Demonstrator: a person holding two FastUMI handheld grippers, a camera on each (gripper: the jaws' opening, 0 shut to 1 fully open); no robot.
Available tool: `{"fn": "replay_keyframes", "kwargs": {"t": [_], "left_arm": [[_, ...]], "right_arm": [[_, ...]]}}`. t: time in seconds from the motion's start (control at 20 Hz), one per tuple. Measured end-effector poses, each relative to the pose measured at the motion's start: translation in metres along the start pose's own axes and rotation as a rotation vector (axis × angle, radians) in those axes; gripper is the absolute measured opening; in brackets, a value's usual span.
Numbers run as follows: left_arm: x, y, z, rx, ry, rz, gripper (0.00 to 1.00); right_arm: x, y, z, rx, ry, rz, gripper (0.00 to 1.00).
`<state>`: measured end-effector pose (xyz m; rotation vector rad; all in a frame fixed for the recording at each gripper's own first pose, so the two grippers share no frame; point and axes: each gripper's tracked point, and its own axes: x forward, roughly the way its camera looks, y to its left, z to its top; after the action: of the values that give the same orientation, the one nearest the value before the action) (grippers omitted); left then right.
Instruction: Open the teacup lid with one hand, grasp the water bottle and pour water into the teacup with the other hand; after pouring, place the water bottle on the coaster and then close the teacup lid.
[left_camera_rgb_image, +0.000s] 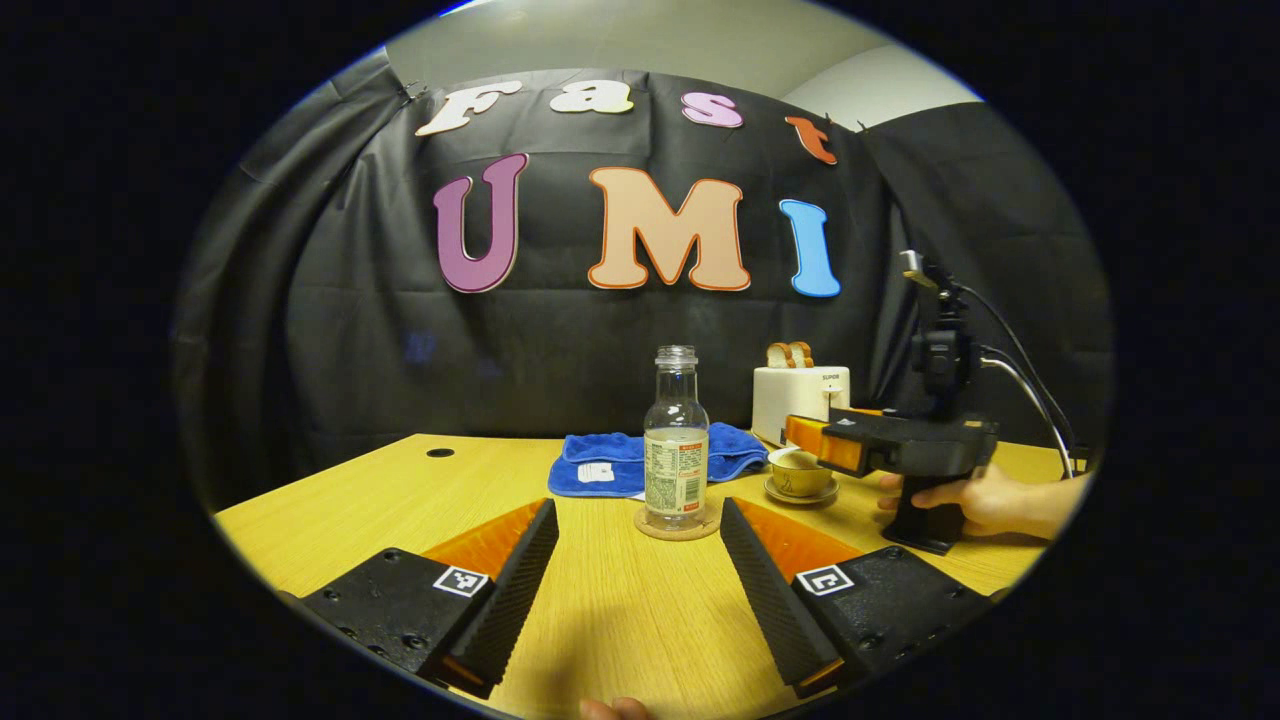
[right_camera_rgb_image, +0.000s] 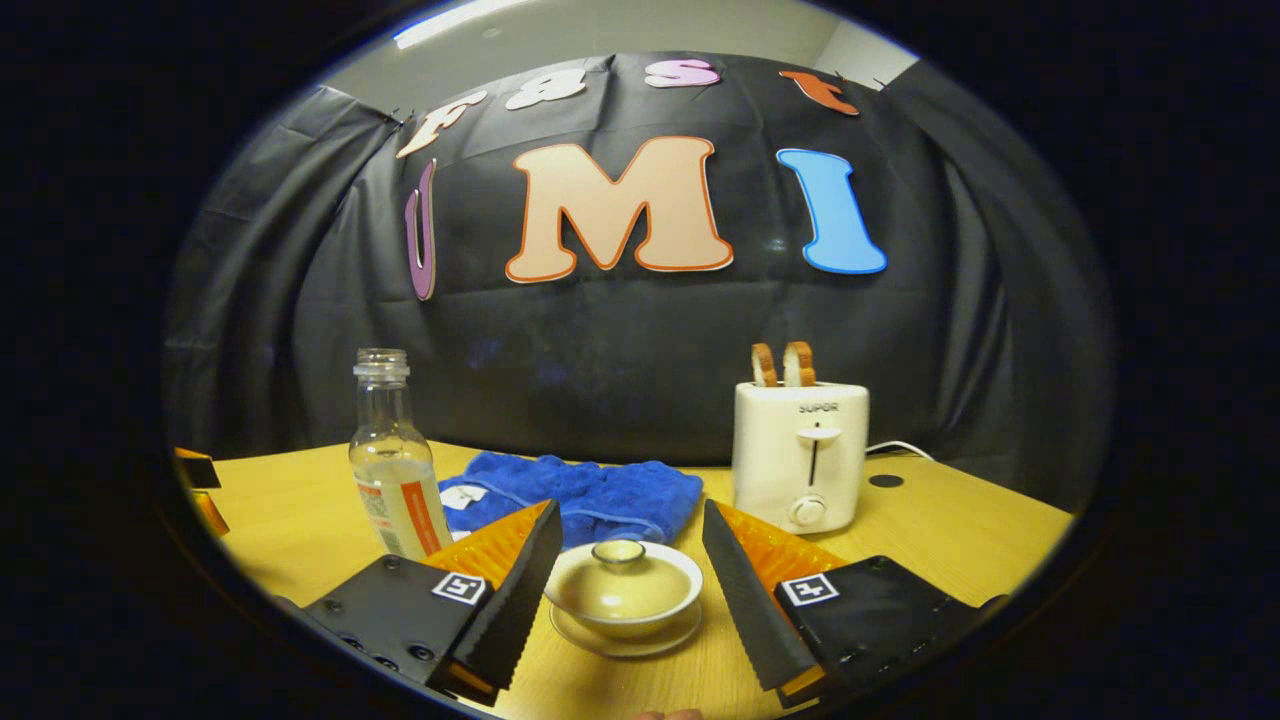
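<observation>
- On the wooden table (left_camera_rgb_image: 320, 500), the water bottle (left_camera_rgb_image: 676, 440) stands upright on its round coaster (left_camera_rgb_image: 678, 527), uncapped, so it looks ready to be grasped and poured.
- Just right of it sits the teacup (right_camera_rgb_image: 622, 585) on a saucer (right_camera_rgb_image: 625, 640), its lid (right_camera_rgb_image: 618, 553) on; opening it appears to be the first step.
- Left gripper (left_camera_rgb_image: 640, 560) faces the bottle from the near side, fingers spread wide, holding nothing.
- Right gripper (right_camera_rgb_image: 625, 580) has its fingers wide apart on either side of the cup, touching nothing; probably lined up for the lid knob.
- Behind, a blue towel (right_camera_rgb_image: 590, 495) lies crumpled, and a white toaster (right_camera_rgb_image: 800, 455) with bread stands at far right.
- Black cloth walls the booth.
</observation>
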<state>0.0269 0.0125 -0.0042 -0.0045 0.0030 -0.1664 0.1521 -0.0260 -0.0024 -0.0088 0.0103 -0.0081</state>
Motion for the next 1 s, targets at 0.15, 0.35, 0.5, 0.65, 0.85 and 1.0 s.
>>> {"fn": "replay_keyframes", "kwargs": {"t": [0.15,0.35,0.5,0.65,0.85,1.0], "left_arm": [[-0.004,-0.012,0.000,0.000,0.000,0.008,0.96],[-0.017,-0.044,0.001,0.005,-0.002,-0.018,0.95],[-0.031,-0.049,0.001,0.005,0.000,0.036,0.96],[-0.045,-0.041,0.001,0.005,0.005,0.135,0.96],[-0.052,-0.055,0.001,0.006,0.003,0.126,0.96],[-0.053,-0.055,0.002,0.004,0.002,0.127,0.97]], "right_arm": [[-0.047,0.006,0.002,0.002,-0.006,-0.022,0.94],[-0.115,0.013,0.005,0.005,-0.020,-0.047,0.88],[-0.150,0.019,0.006,0.004,-0.022,-0.054,0.91],[-0.174,0.022,0.006,0.004,-0.020,-0.072,0.92],[-0.197,0.032,0.007,0.005,-0.021,-0.044,0.93],[-0.200,0.035,0.006,0.004,-0.022,-0.039,0.97]]}}
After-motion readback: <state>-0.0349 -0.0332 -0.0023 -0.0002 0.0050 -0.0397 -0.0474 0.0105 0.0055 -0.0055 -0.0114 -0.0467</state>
